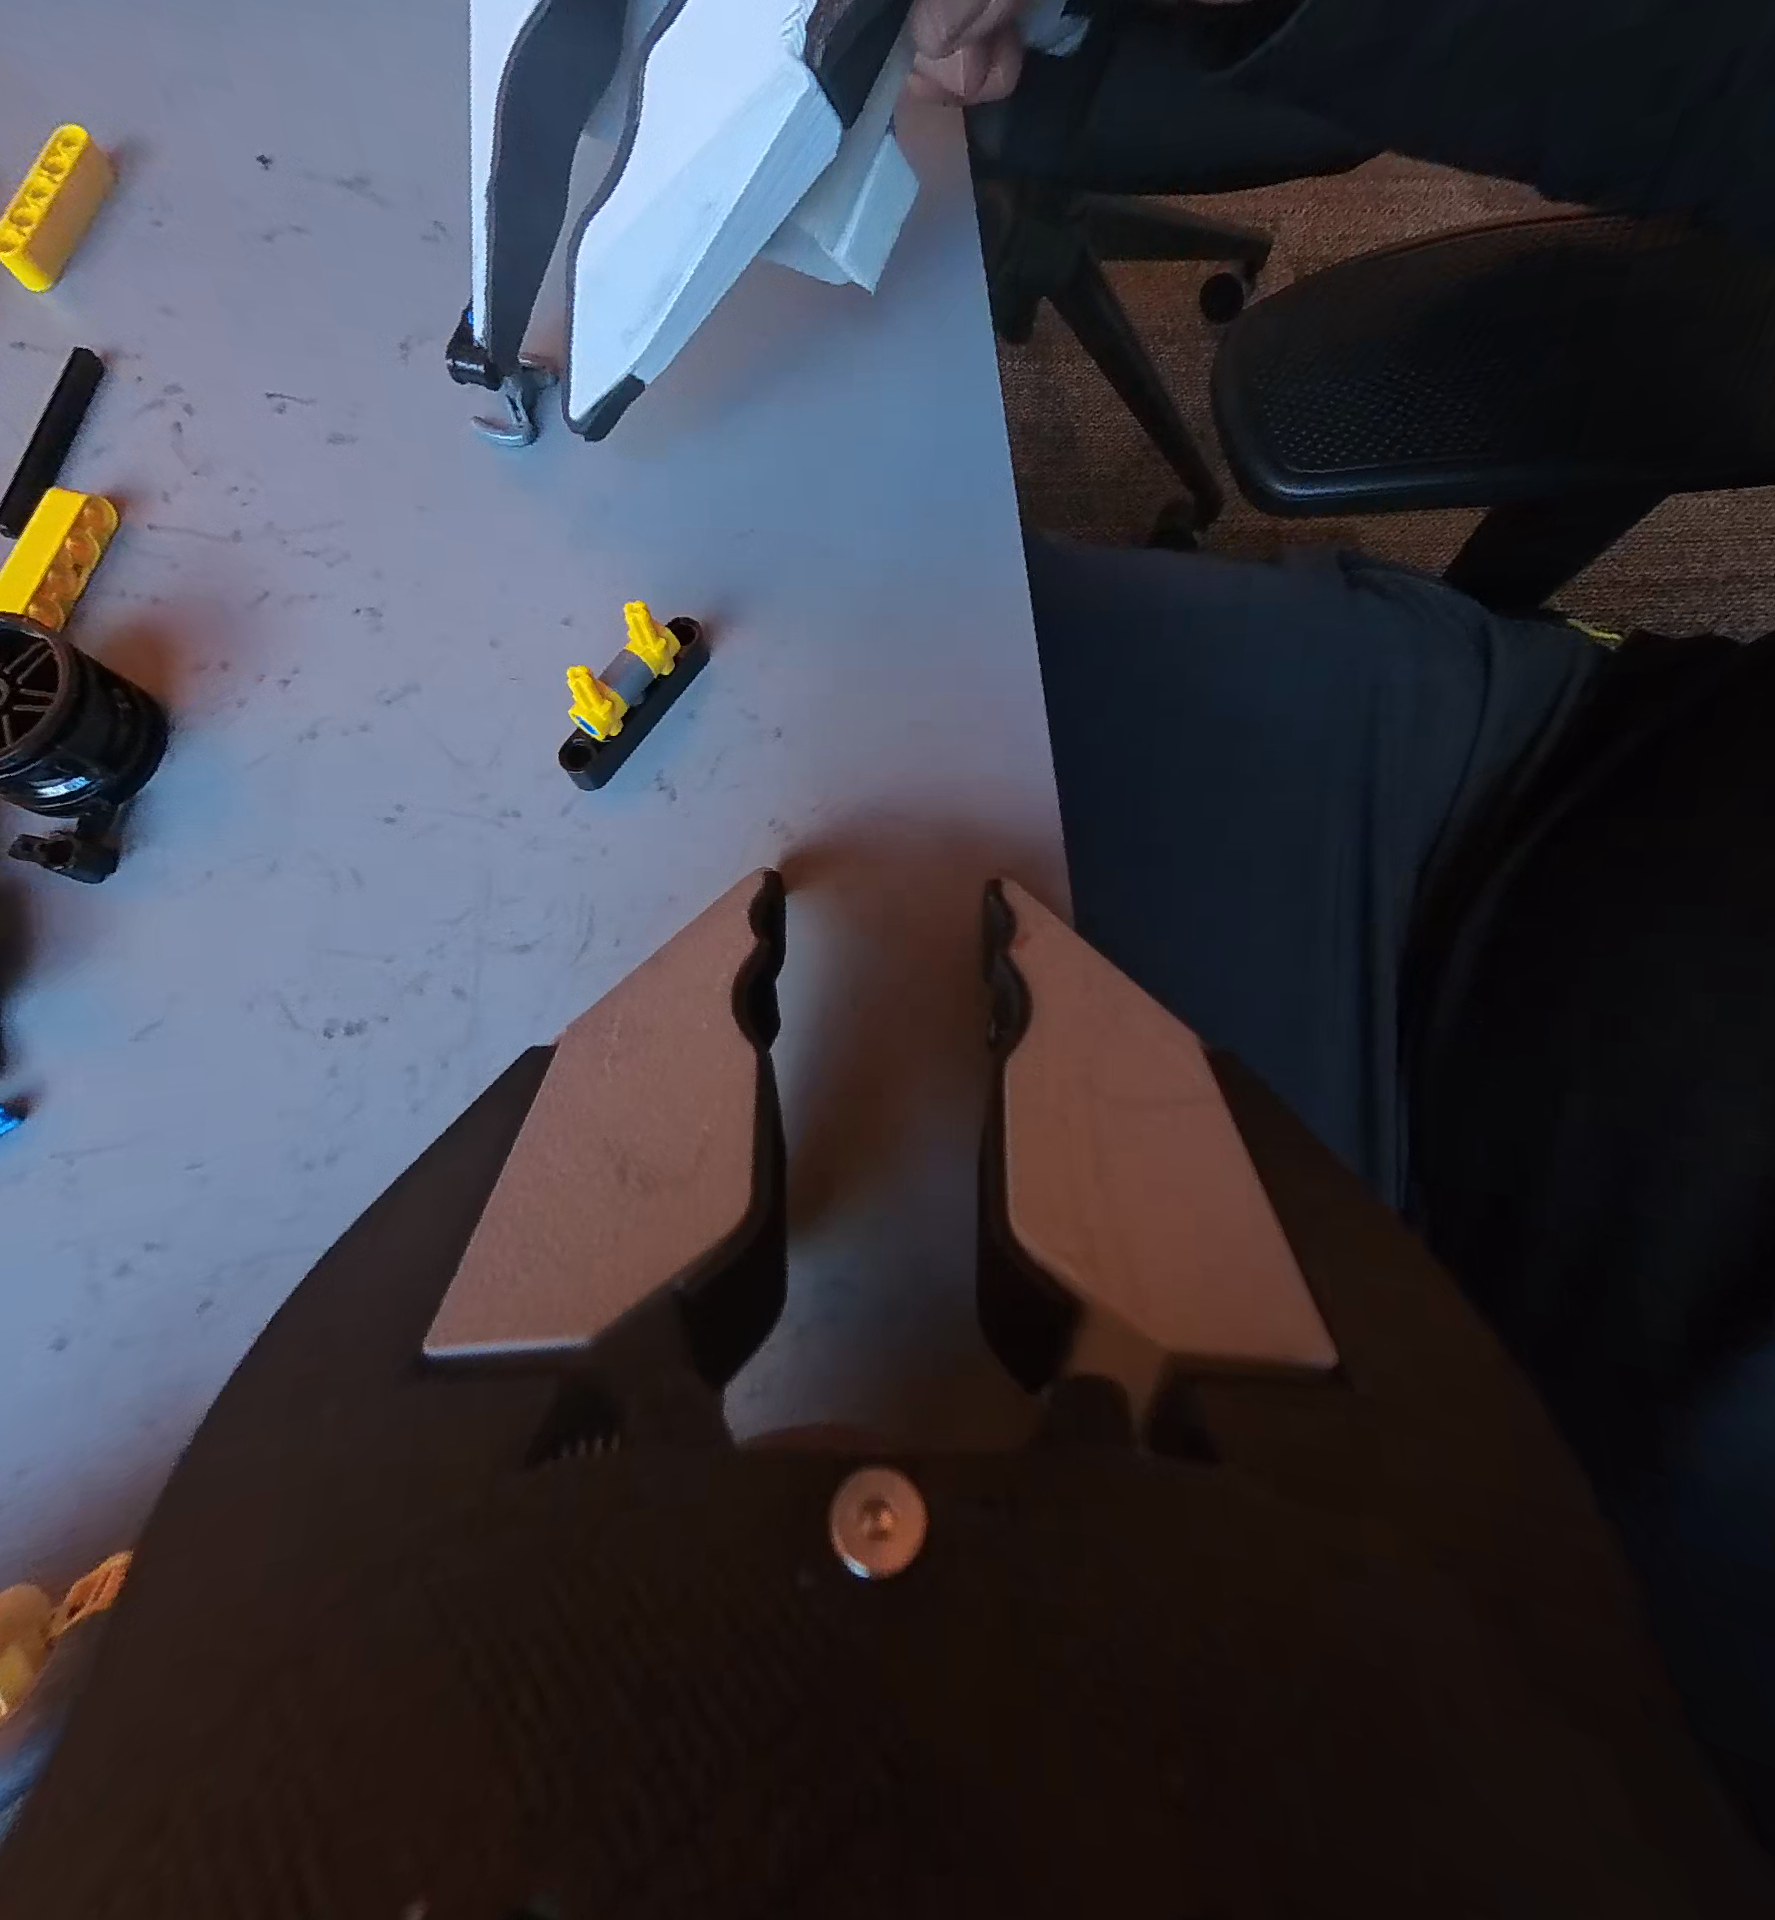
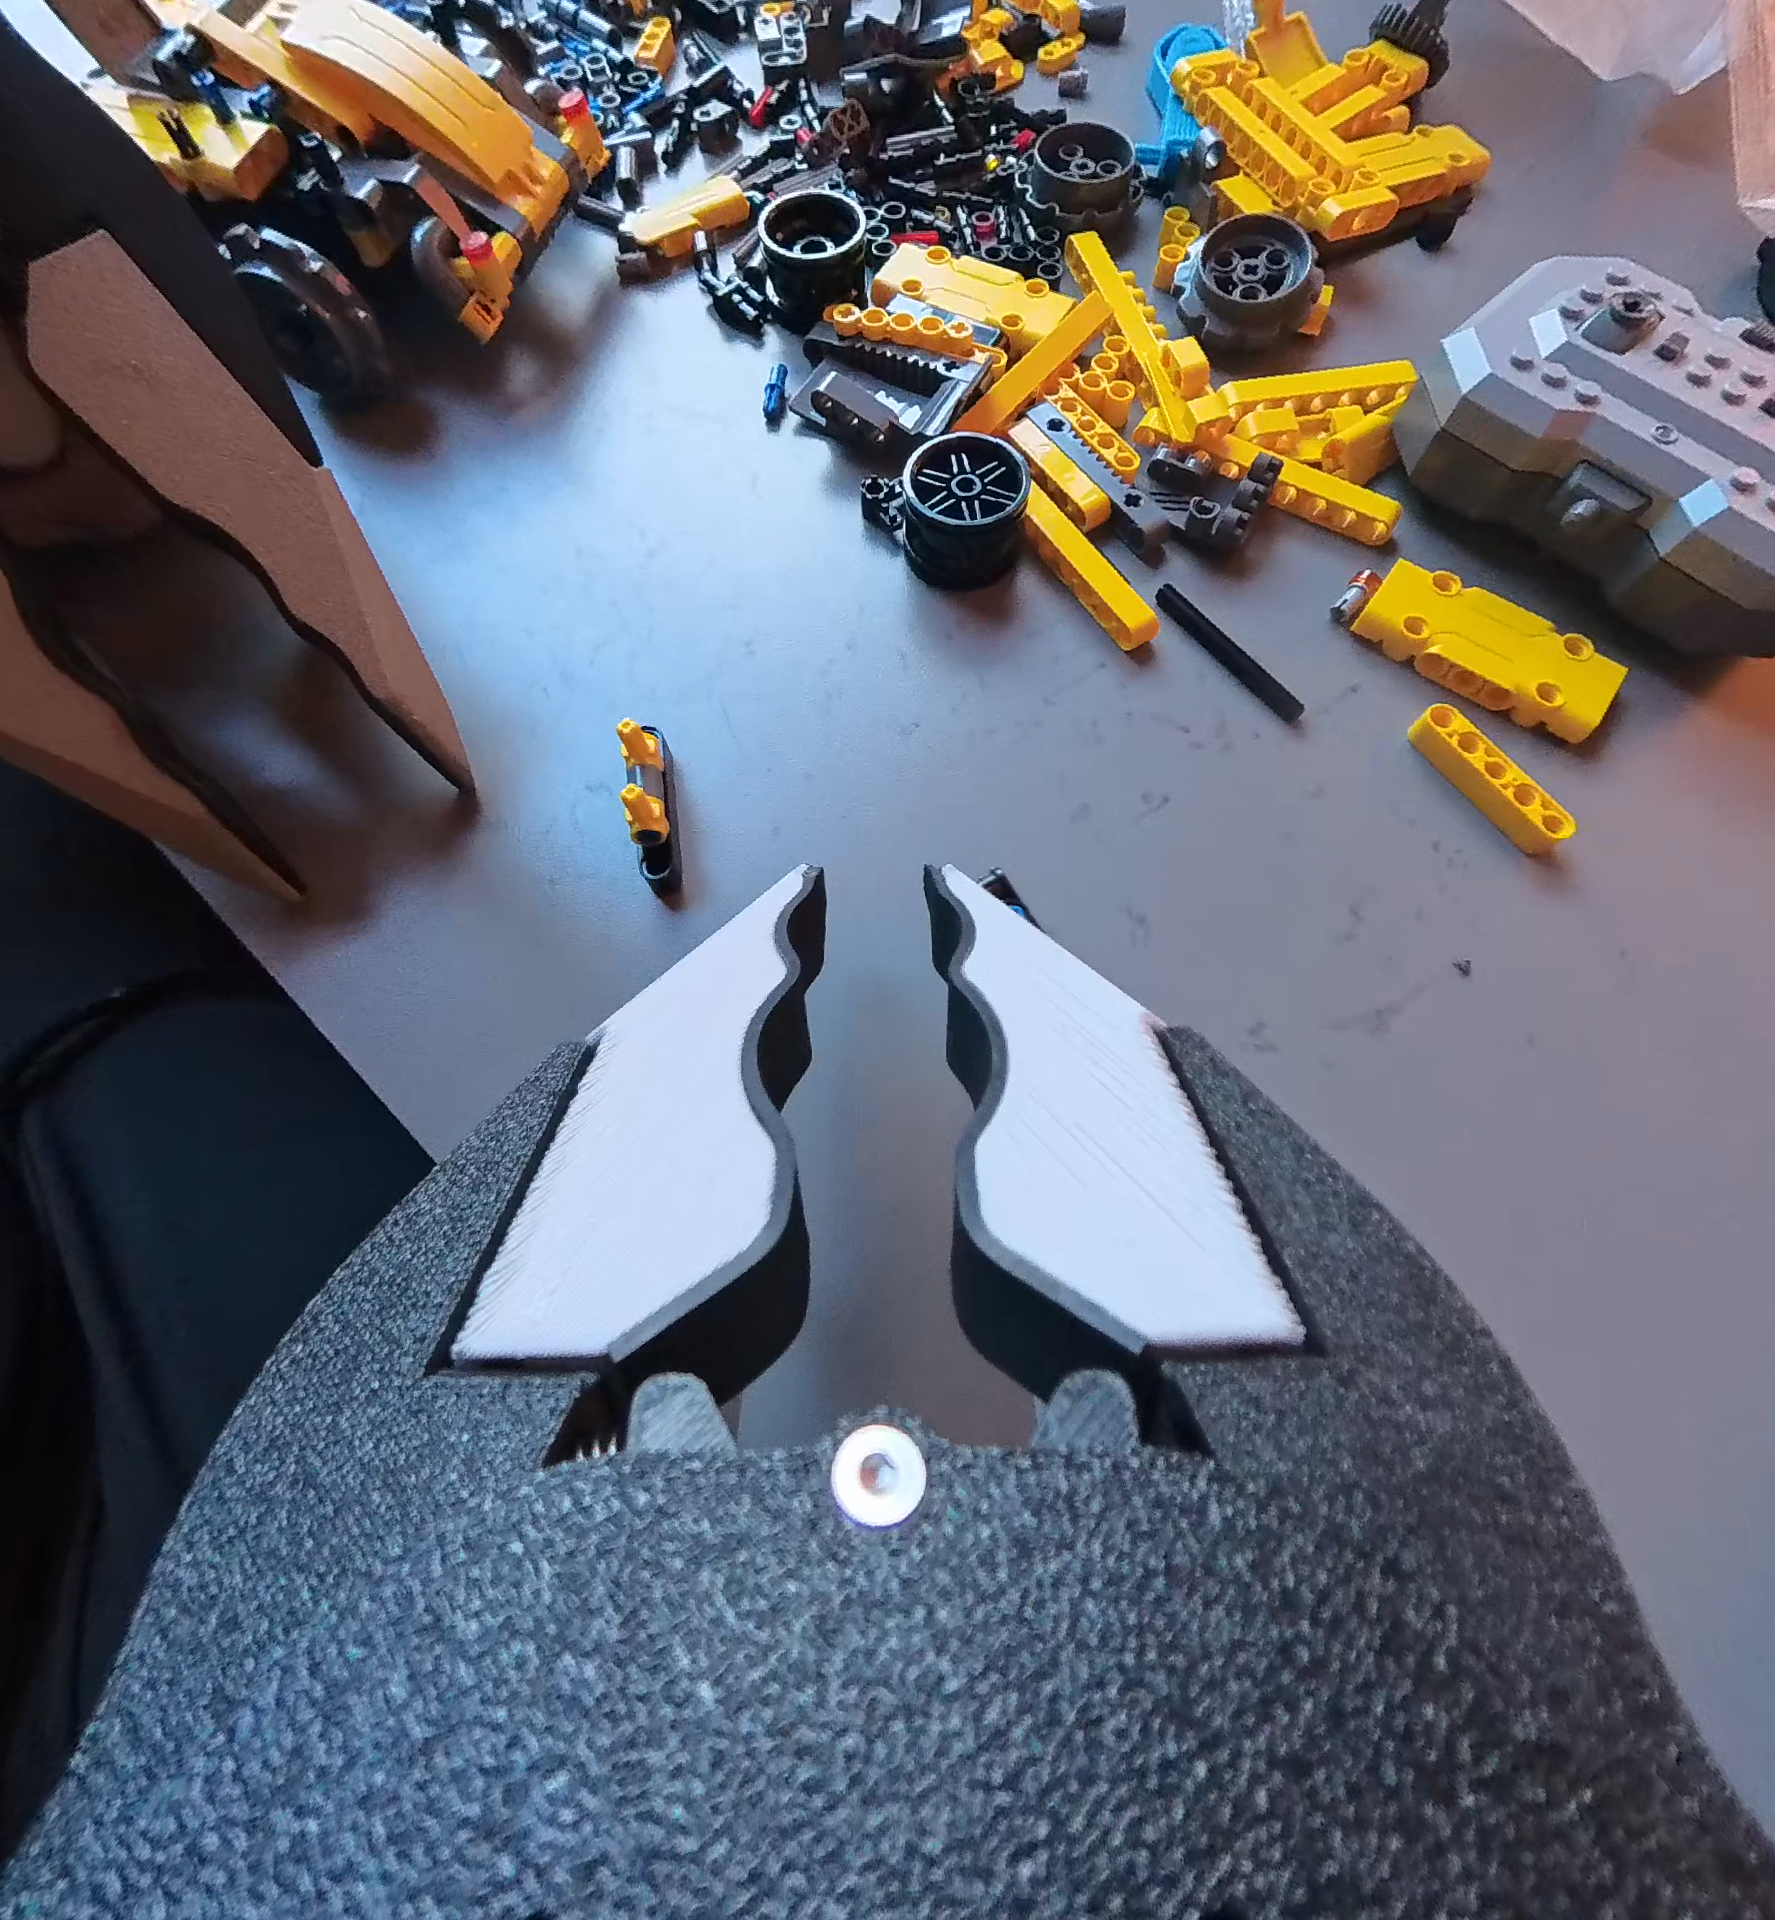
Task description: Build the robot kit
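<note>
grey table (image 2: 758, 623) | black beam (image 2: 657, 805) lies lengthwise, 2 yellow pins | left gripper (image 1: 883, 894) parted, empty; right gripper (image 2: 872, 883) narrow, empty

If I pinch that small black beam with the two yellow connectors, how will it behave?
The small black beam looks like rigid plastic, so probably stiff and very light. It lies flat on the grey table, so it likely slides rather than rolls. The yellow connectors and grey sleeve stand proud; an off-centre pinch may twist it.
</note>
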Tool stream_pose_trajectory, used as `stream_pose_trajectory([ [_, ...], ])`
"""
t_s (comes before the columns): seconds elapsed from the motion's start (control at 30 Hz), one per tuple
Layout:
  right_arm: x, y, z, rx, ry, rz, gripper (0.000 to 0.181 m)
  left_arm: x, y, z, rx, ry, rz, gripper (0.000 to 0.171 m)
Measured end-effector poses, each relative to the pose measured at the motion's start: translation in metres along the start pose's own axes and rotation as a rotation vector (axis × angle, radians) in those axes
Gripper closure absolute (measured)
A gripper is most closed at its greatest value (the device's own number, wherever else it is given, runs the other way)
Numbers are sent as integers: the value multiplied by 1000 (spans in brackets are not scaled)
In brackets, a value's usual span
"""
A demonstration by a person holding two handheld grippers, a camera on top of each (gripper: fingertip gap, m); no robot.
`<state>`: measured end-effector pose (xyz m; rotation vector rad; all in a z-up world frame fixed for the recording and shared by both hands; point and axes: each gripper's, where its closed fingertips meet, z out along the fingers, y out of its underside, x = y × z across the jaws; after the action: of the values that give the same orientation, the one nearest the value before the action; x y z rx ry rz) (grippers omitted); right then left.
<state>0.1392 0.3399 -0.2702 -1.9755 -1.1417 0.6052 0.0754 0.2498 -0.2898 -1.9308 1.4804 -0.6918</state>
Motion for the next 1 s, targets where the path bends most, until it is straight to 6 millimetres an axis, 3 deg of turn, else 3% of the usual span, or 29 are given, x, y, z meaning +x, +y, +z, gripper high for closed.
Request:
stream_pose_trajectory([
  [1.0, -4, 9, 4, -9, -22, 23, 159, 0, 0, 0, 2, 8, -9, 137],
])
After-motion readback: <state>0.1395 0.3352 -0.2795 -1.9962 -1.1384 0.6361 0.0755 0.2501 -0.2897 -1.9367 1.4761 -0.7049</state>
